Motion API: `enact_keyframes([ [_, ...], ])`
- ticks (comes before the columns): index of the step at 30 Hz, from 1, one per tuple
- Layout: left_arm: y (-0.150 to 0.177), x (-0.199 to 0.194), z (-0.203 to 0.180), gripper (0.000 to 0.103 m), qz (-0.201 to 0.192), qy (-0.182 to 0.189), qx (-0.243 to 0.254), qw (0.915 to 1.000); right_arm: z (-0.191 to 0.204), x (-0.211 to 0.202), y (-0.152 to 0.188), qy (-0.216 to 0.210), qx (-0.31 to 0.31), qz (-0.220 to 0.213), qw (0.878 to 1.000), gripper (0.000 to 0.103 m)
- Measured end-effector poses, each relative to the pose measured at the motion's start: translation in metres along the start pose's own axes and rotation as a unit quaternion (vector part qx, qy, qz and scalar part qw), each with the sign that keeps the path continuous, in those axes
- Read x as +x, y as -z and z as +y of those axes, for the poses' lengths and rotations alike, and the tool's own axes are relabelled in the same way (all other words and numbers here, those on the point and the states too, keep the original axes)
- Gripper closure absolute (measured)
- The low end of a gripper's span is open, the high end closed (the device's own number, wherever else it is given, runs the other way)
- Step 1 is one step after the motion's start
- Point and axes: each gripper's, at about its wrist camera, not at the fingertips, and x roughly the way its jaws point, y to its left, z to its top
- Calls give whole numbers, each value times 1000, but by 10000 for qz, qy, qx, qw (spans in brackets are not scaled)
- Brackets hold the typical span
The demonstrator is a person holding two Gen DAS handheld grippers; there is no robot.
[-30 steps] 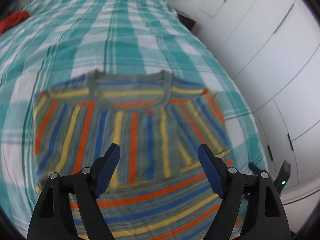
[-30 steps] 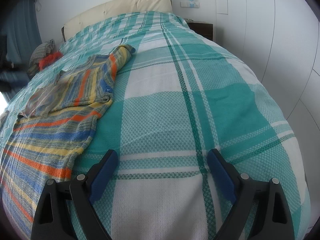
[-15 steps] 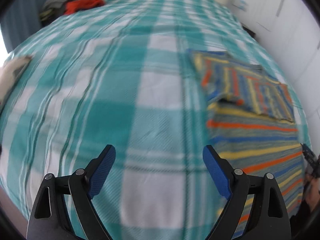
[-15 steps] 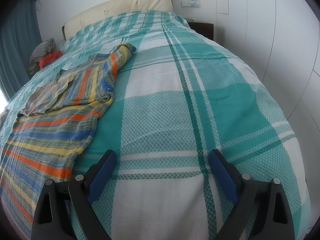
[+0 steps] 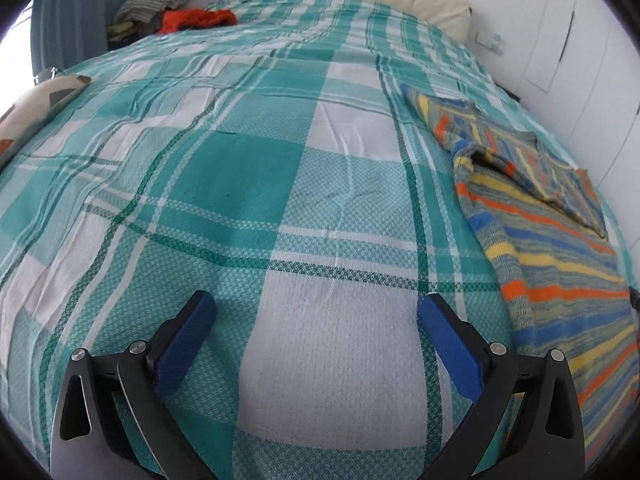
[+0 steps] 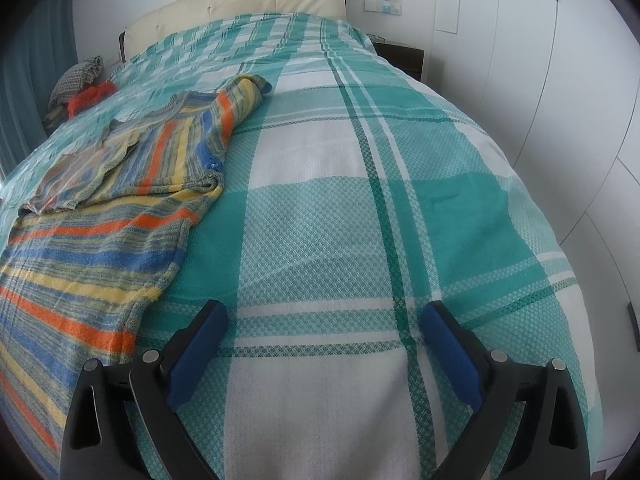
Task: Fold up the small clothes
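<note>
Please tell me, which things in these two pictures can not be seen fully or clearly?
- Striped sweater: its hem runs off the right edge in the left wrist view, and off the left edge in the right wrist view.
- Sleeves: folded inward, so what lies beneath is hidden.
- Clothes pile by the headboard: too small and far away to identify.
- Patterned cushion: cut by the left edge.

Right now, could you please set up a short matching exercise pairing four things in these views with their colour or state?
Column one:
1. striped sweater
2. bedspread
3. left gripper
4. red garment

Column two:
A. open, nothing between its fingers
B. teal and white plaid
C. partly folded, top half laid over the body
D. bunched near the headboard

Pairs: 1-C, 2-B, 3-A, 4-D.
</note>
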Motion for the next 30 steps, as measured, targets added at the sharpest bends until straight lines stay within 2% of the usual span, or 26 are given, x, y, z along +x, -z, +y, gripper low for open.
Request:
enact_keyframes([
  [30,1,8,-4,0,-45,-120,107,9999,-1,4,0,24,6,-27,10000,3],
])
